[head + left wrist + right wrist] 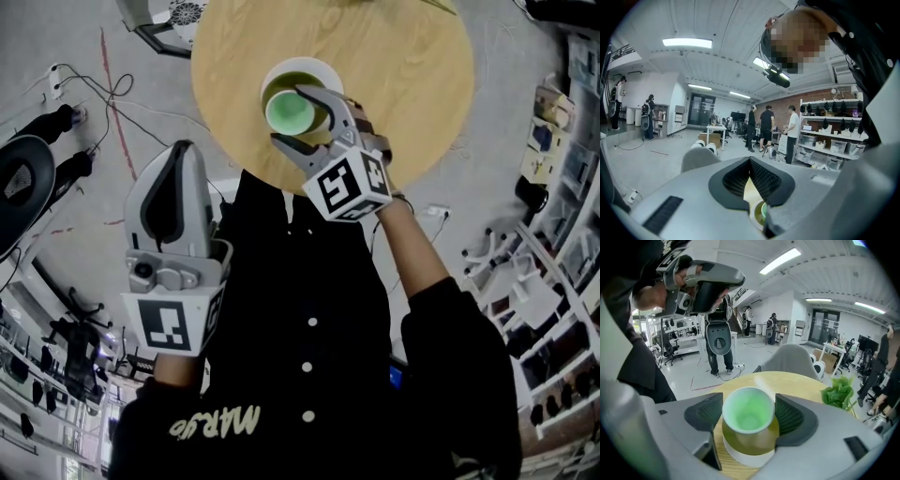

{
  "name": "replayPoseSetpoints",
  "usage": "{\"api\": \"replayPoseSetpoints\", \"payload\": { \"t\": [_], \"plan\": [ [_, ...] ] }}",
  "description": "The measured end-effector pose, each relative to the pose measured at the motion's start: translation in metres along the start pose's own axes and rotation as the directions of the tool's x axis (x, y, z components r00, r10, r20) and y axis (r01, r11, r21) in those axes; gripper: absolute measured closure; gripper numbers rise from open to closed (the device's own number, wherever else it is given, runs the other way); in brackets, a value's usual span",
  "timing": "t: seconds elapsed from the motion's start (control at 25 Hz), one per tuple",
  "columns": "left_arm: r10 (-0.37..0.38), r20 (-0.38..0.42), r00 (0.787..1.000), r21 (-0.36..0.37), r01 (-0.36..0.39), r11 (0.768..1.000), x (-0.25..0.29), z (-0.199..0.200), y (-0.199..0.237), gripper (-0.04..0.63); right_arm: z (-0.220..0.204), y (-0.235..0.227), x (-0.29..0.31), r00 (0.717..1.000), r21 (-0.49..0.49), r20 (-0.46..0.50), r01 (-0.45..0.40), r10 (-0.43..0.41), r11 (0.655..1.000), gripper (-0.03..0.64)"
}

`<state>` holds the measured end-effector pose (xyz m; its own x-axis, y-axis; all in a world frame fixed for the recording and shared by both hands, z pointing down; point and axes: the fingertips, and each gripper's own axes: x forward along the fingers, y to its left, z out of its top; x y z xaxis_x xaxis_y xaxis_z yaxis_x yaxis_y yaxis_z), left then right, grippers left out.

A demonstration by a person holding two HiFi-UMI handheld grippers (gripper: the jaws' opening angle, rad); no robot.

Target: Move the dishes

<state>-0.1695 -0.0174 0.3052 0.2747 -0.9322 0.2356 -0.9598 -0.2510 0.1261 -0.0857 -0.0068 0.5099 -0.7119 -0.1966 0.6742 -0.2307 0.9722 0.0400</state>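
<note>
On round table (403,84) | right tool (289,114) spread around green cup (747,413) in bowl (750,454) | left tool (183,150) clenched, empty | leafy plant (839,392) nearby

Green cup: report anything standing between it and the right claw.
Nothing visible does. The right claw has its jaws open either side of the green cup, which stands in the bowl.

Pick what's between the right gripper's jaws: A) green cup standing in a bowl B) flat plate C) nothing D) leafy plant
A: the right gripper view shows the cup standing in the bowl on the table, with the right gripper straddling it, one pad on each side.
</note>
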Motion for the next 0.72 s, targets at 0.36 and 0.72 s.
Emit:
{"api": "replayPoseSetpoints", "payload": {
  "t": [0.36,0.72],
  "plan": [
    [-0.053,0.024,0.998,0.056,0.051,0.997,0.003,0.025,-0.029,0.592,0.035,-0.012,-0.058,0.992,0.102,0.079,0.086,-0.094,0.991,0.273],
    [-0.120,0.044,0.992,0.098,0.115,0.988,0.011,0.049,-0.060,0.592,0.030,-0.030,-0.101,0.977,0.192,0.100,0.168,-0.190,0.967,0.273]
  ]
}}
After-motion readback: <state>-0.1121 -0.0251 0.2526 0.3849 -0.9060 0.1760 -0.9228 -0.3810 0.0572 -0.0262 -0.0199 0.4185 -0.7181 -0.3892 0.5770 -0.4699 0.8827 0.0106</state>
